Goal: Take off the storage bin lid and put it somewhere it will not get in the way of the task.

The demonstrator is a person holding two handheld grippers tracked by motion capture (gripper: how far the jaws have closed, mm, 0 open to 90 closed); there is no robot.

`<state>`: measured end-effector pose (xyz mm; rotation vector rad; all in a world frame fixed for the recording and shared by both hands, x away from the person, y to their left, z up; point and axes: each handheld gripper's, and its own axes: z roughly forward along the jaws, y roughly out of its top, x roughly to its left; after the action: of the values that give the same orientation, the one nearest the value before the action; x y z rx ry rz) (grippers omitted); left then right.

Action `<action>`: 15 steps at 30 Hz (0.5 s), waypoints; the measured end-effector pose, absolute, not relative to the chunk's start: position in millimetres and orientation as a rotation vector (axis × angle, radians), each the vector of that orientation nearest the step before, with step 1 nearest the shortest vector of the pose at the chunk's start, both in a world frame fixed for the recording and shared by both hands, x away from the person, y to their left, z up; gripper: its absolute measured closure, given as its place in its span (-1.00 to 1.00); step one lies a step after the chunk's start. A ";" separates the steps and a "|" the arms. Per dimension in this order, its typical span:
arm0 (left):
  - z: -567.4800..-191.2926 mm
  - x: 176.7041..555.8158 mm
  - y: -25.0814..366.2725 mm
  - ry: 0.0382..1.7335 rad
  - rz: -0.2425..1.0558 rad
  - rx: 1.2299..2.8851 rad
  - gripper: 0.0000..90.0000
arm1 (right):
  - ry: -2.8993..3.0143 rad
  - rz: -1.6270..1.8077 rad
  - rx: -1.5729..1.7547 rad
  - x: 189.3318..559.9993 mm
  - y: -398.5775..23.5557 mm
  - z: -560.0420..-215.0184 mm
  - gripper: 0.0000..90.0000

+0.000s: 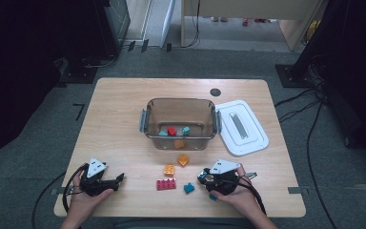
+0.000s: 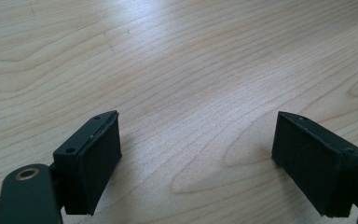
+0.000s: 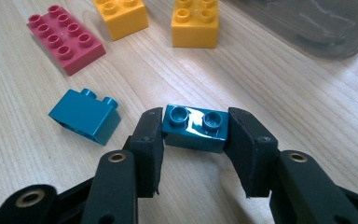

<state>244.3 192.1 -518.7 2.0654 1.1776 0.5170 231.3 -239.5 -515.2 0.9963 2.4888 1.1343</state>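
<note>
My right gripper (image 3: 196,120) is shut on a small teal two-stud brick (image 3: 196,128), its pads against the brick's two ends, low over the table. A second teal brick (image 3: 85,115) lies on its side just to the left of it. In the high view my right gripper (image 1: 203,177) is near the table's front edge, right of that loose teal brick (image 1: 188,188). My left gripper (image 1: 120,178) rests at the front left, jaws pointing right. Seen from the left gripper (image 2: 198,121), the jaws stand wide open over bare wood.
A pink eight-stud brick (image 1: 166,184) and two orange bricks (image 1: 169,170) (image 1: 183,160) lie between the grippers and a clear bin (image 1: 179,106). Several small bricks lie in the bin, among them a red one (image 1: 172,131). Its white lid (image 1: 242,127) lies to the right.
</note>
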 end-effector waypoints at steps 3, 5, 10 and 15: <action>-518.6 244.3 192.1 1.177 0.517 2.066 -0.66 | 2.492 1.138 0.991 231.4 -240.3 -515.2 0.33; -518.7 244.3 192.1 1.177 0.517 2.066 -0.66 | 2.495 1.141 0.989 231.5 -240.5 -515.3 0.33; -518.6 244.3 192.1 1.178 0.517 2.066 -0.66 | 2.495 1.143 0.989 231.8 -241.0 -514.9 0.33; -518.7 244.3 192.1 1.178 0.517 2.065 -0.66 | 2.487 1.159 0.997 232.1 -242.2 -512.9 0.33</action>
<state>244.3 192.1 -518.7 2.0653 1.1776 0.5168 232.1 -242.2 -512.9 0.9968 2.4872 1.1588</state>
